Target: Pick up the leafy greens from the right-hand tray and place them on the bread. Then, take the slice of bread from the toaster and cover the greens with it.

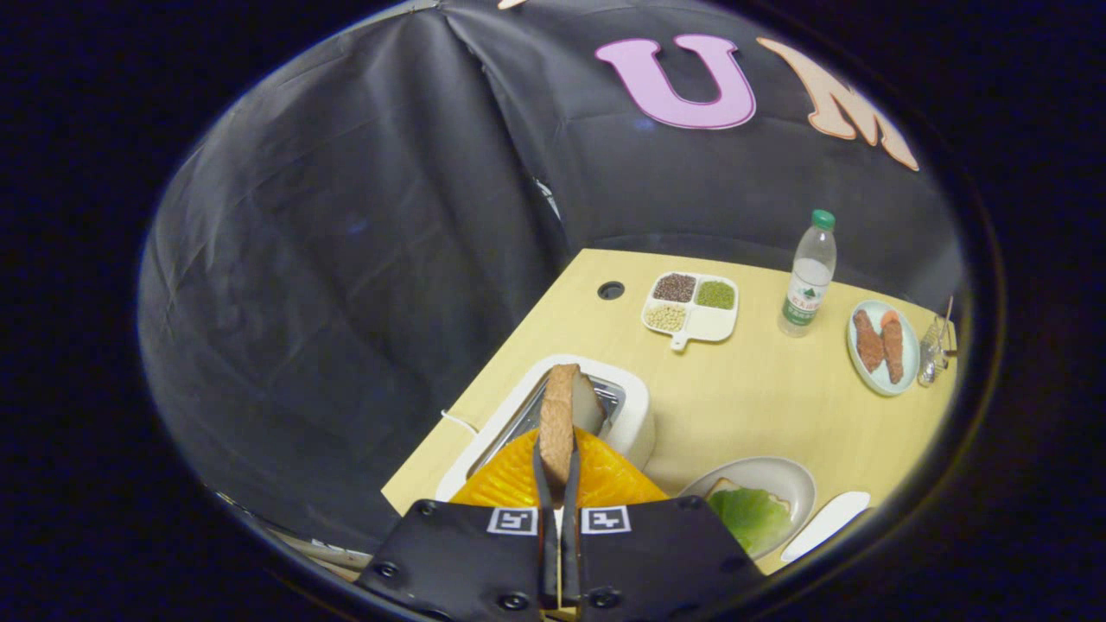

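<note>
Two fingers of my gripper [559, 471] were pressed narrow on a slice of bread [563, 413], which I held on edge above the slot of the white toaster [635, 415]. Beside the toaster I saw a plate [791, 484] carrying the leafy greens [750, 517] on another bread slice [724, 489]. Farther on the wooden table [743, 397] stood a divided dish of beans [691, 307], a water bottle [809, 275] and a plate with sausages [881, 345]

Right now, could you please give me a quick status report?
Gripper shut on bread slice, above toaster. Greens already on bread on plate. Path to plate clear.
</note>
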`<control>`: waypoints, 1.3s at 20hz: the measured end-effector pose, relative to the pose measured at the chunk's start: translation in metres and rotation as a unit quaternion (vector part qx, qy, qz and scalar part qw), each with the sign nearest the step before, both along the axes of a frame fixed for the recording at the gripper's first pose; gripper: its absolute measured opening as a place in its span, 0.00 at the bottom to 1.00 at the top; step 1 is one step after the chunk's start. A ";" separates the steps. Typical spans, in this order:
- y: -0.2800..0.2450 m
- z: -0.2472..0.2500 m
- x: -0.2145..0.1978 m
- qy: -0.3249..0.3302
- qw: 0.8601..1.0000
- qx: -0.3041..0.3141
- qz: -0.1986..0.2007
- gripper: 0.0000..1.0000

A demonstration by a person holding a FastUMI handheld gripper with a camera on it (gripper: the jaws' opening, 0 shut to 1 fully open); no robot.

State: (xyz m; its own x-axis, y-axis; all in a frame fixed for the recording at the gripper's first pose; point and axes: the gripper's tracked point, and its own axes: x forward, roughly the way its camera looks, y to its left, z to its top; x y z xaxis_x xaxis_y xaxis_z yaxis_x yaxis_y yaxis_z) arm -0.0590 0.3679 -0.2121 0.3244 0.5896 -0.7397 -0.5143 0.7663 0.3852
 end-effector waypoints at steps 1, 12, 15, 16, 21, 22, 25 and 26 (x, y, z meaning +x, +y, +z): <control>-0.007 0.004 0.003 -0.001 1.000 0.006 -0.009 0.04; -0.070 0.016 0.014 -0.004 0.995 0.057 -0.078 0.04; -0.086 0.005 0.012 0.002 0.995 0.049 -0.091 0.04; -0.094 0.000 0.010 0.007 0.994 0.044 -0.097 0.04; -0.124 -0.034 0.005 0.029 0.993 0.025 -0.114 0.04; -0.128 -0.039 0.005 0.032 0.992 0.024 -0.117 0.04; -0.137 -0.049 0.004 0.040 0.991 0.025 -0.128 0.04; -0.140 -0.054 0.004 0.042 0.990 0.024 -0.130 0.04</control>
